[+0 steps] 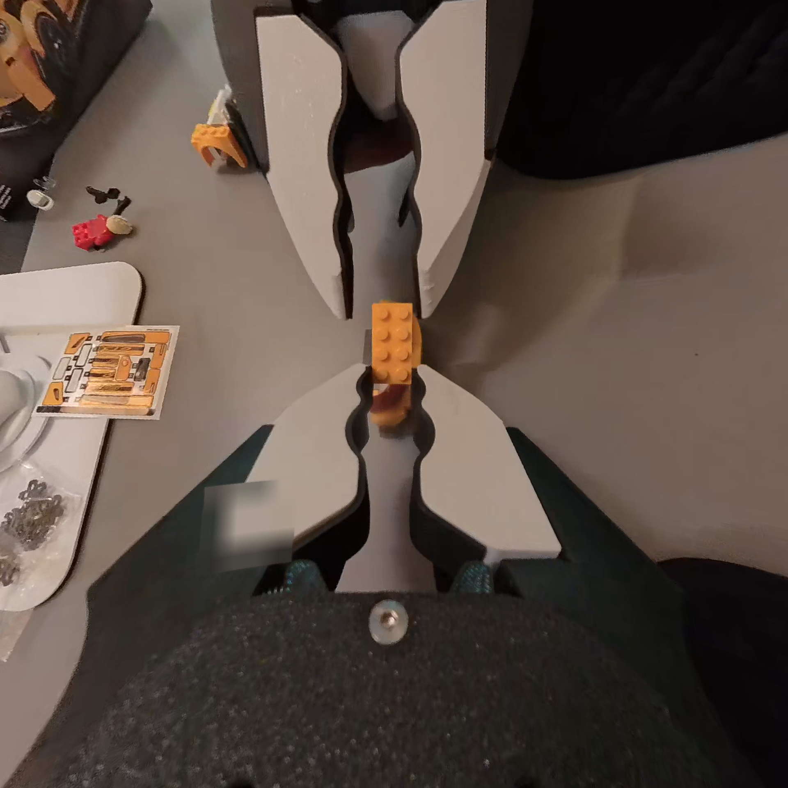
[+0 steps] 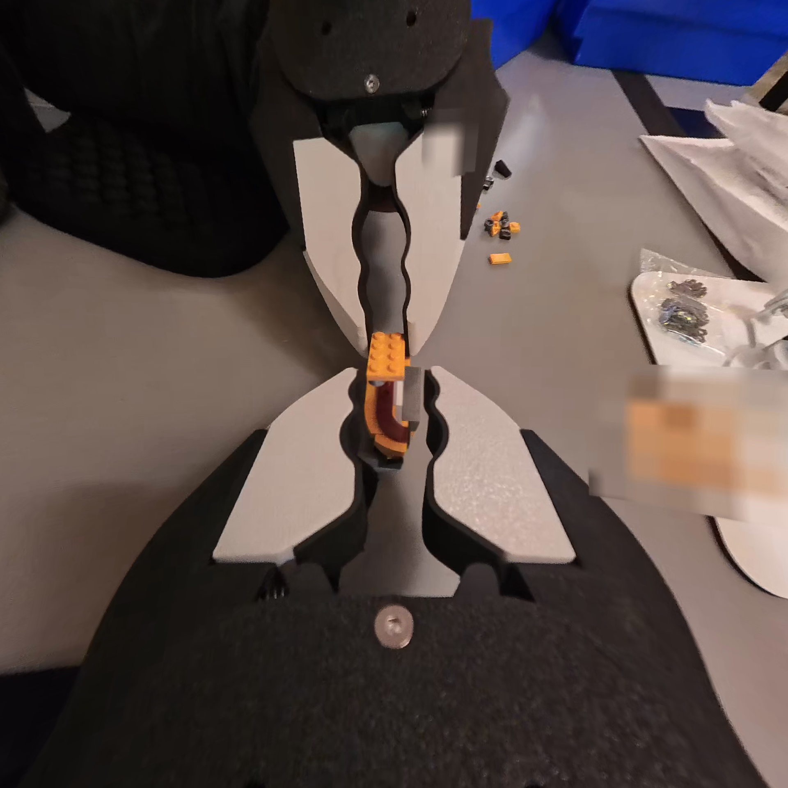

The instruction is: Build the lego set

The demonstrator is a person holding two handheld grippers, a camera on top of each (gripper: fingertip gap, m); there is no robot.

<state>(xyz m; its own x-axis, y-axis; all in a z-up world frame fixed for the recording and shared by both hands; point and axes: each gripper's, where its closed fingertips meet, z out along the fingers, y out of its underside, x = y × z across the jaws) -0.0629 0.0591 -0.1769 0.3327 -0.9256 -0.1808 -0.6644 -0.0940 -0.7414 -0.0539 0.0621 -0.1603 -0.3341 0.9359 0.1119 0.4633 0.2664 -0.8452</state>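
Note:
An orange studded brick [image 1: 392,341] tops a small assembly with an orange and dark red arch [image 2: 383,420] and a grey piece [image 2: 412,396]. The two grippers meet tip to tip over the grey table [image 1: 597,341]. In the left wrist view, my left gripper [image 1: 391,369] is shut on the arch end of the assembly. My right gripper [image 1: 386,315] reaches in from the top, its tips at the brick's far end. In the right wrist view, my right gripper [image 2: 392,373] closes around the brick [image 2: 385,357] and arch, and the left gripper [image 2: 390,345] faces it.
Left wrist view: a sticker sheet [image 1: 106,371] on a white tray [image 1: 85,294], a bag of dark parts [image 1: 30,520], a red brick [image 1: 91,232], an orange arch piece [image 1: 217,145] and the set's box [image 1: 42,64]. Right wrist view: loose orange and black pieces [image 2: 501,226], blue bins [image 2: 639,34]. My left and right fingertips are right by each other.

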